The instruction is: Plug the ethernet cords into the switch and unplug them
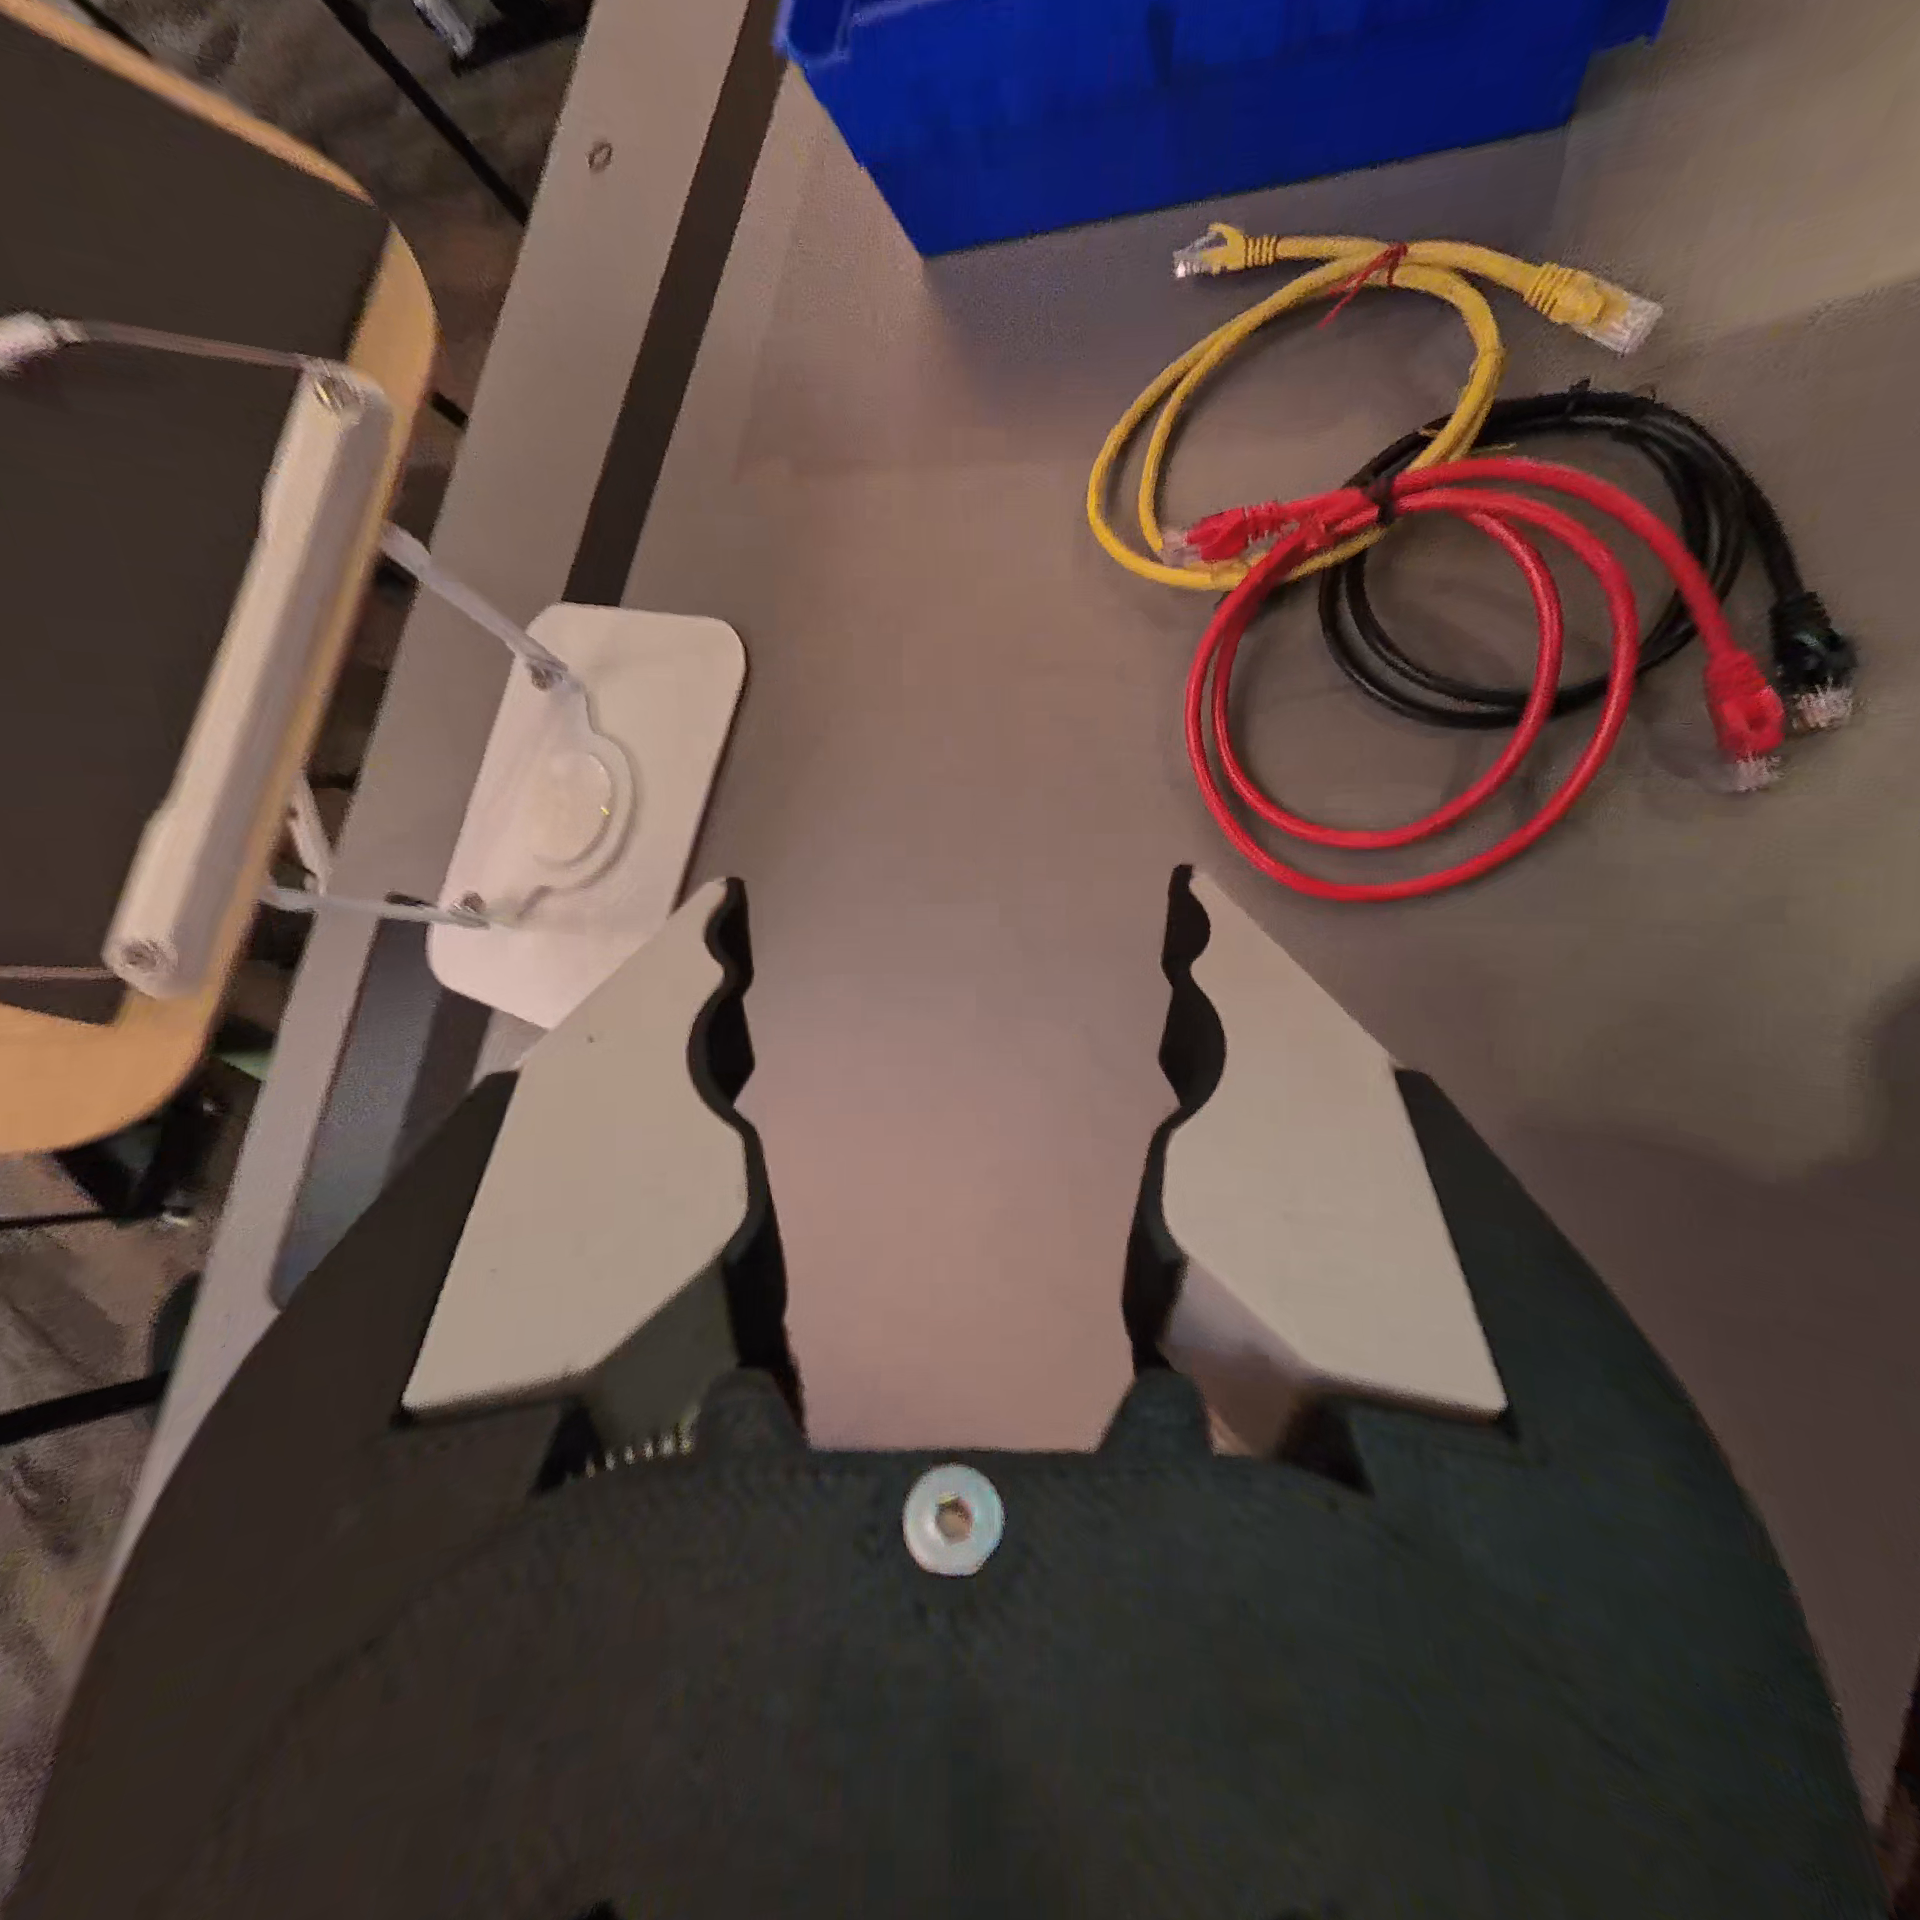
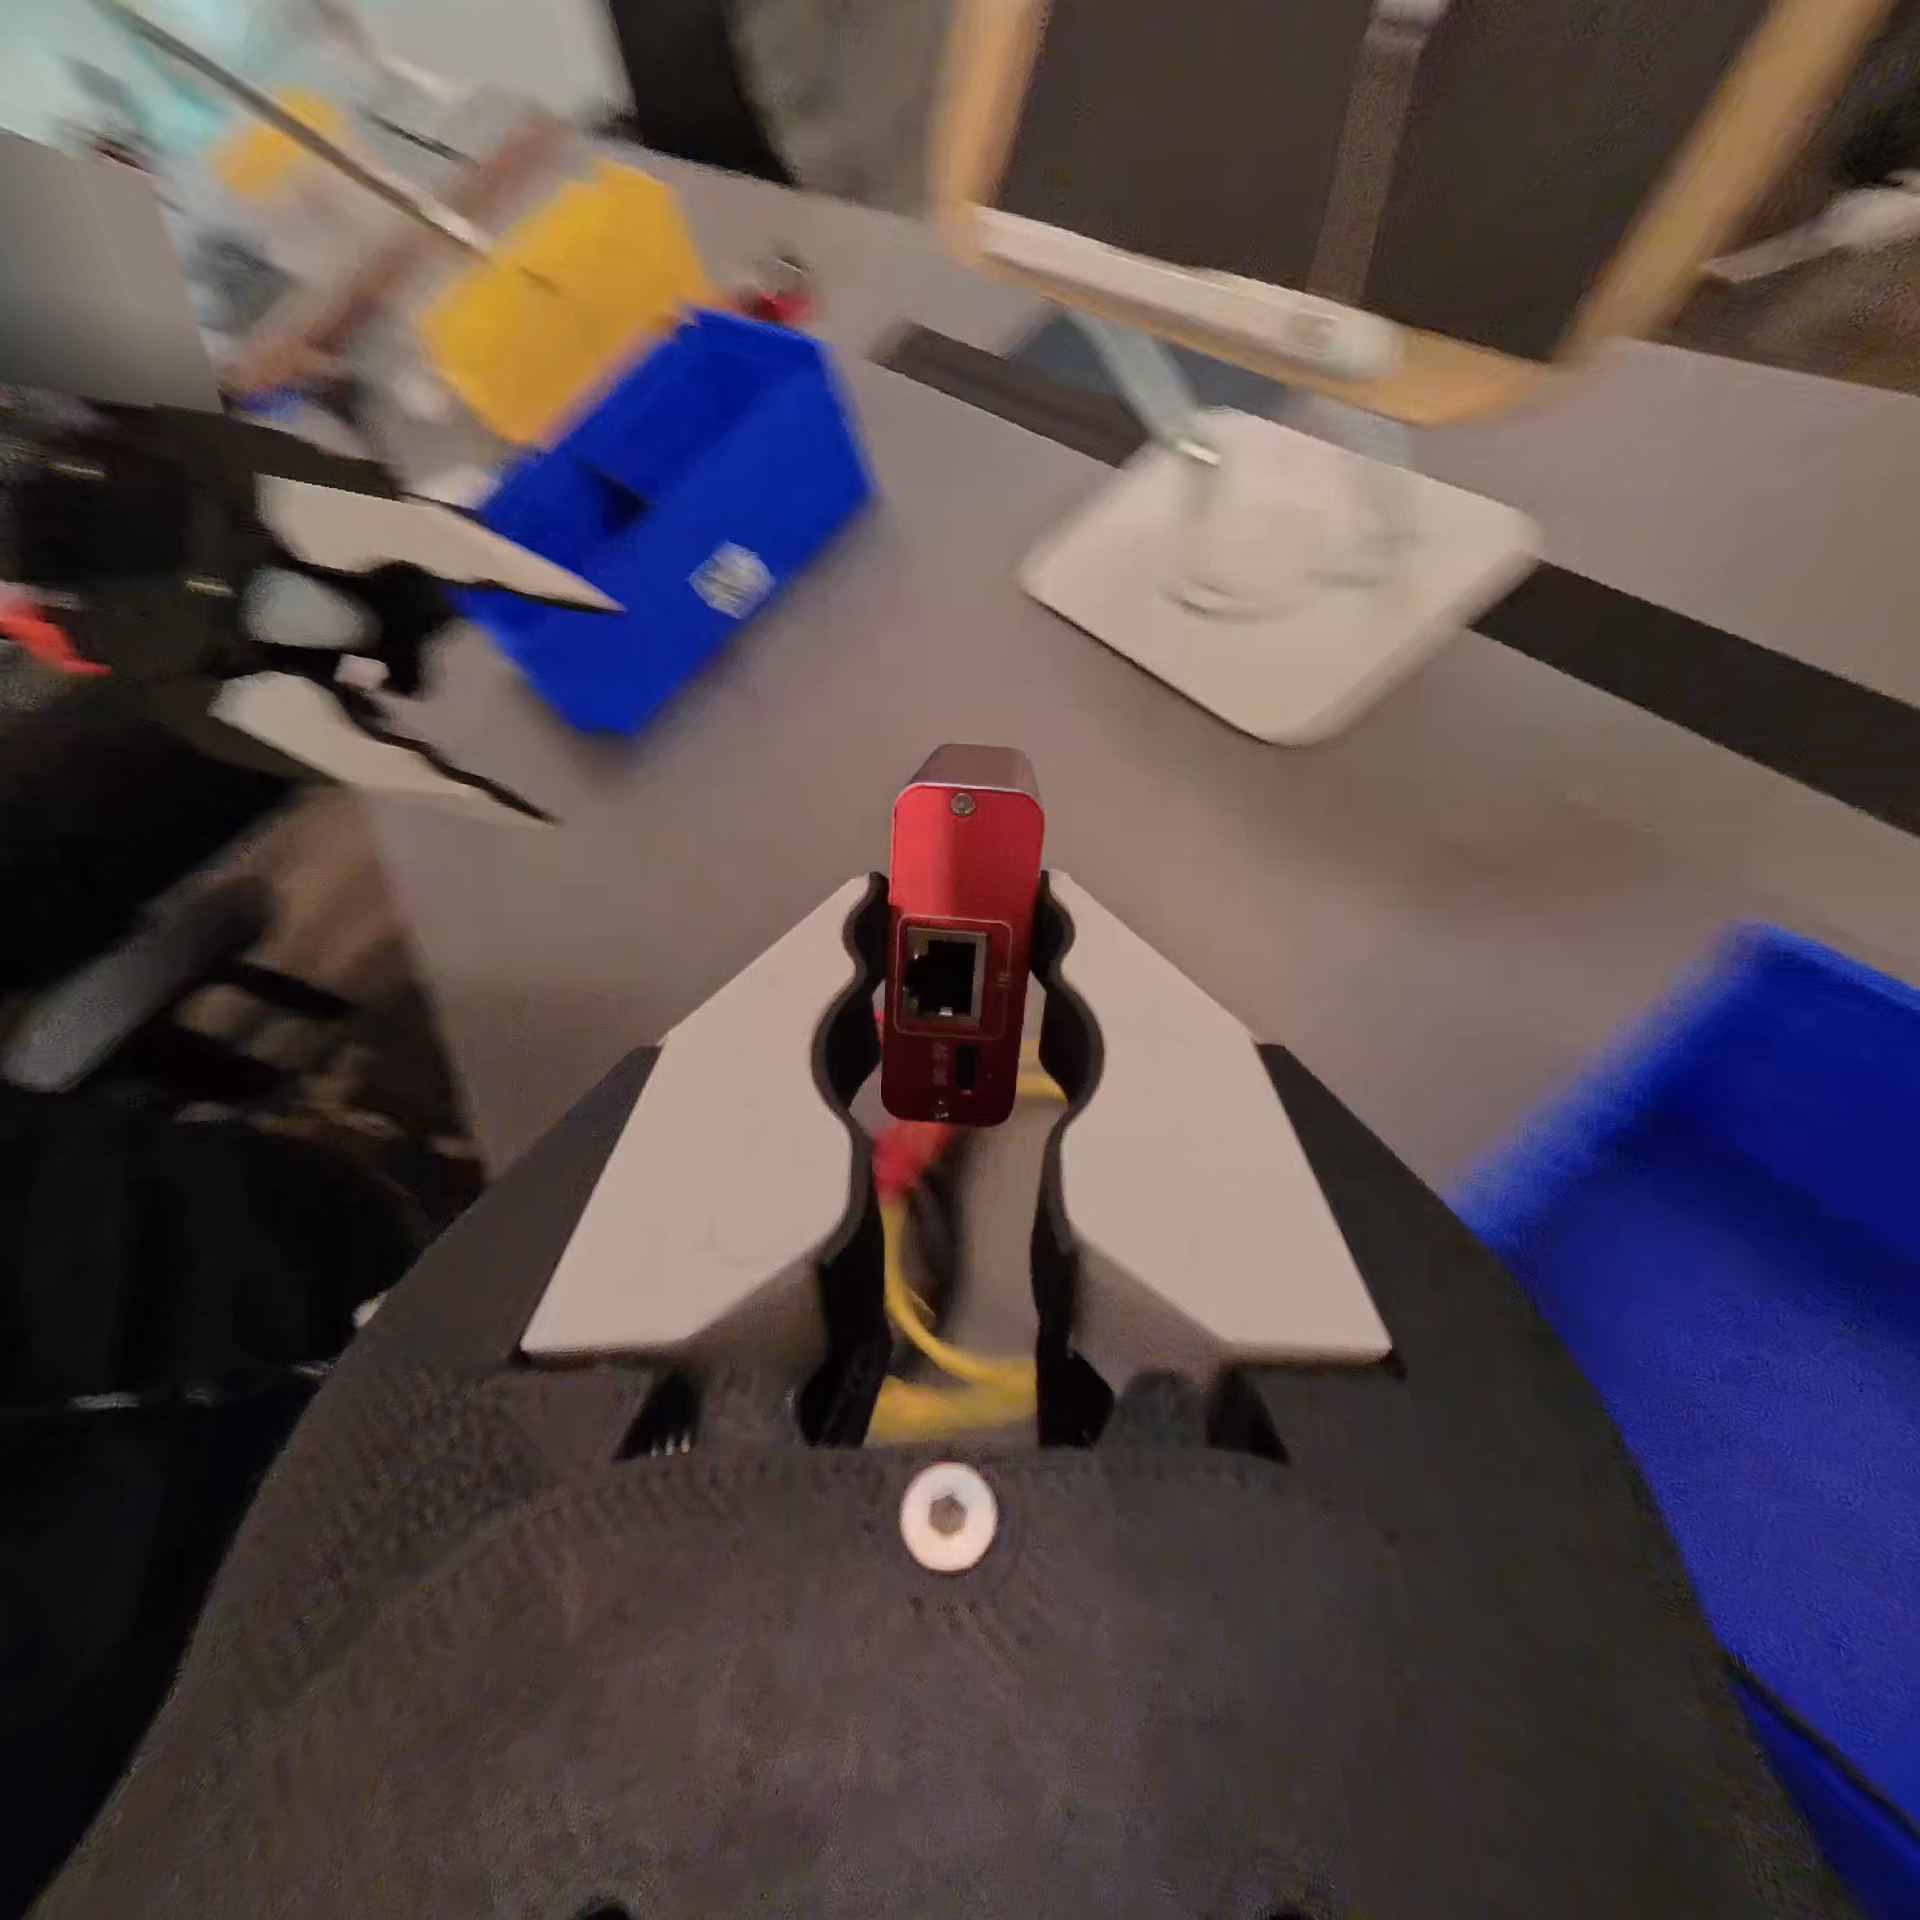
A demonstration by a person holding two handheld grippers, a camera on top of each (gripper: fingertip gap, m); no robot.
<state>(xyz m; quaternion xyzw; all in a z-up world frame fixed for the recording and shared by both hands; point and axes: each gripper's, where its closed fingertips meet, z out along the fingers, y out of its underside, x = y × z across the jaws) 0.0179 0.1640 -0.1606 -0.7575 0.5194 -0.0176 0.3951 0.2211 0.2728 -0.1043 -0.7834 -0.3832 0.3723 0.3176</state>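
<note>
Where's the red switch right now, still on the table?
No: in the right wrist view the red switch is clamped upright between the right gripper's fingers, above the grey table, with its port facing the camera.

Dim, warm indoor light in both views, falling from above. Soft shadows spread across the matte grey tabletop (image 1: 935,644), darkest at the right edge of the left wrist view and under the deep blue plastic bin (image 1: 1195,114). No harsh glare; only a faint pinkish sheen on the table between the fingers.

Left wrist view fairly sharp at the coiled red ethernet cord (image 1: 1413,686), smeared toward the left edge. Right wrist view heavily motion-blurred all round, crisp only at the small red metal switch (image 2: 964,935). Strong wide-angle bending at the borders of both.
</note>
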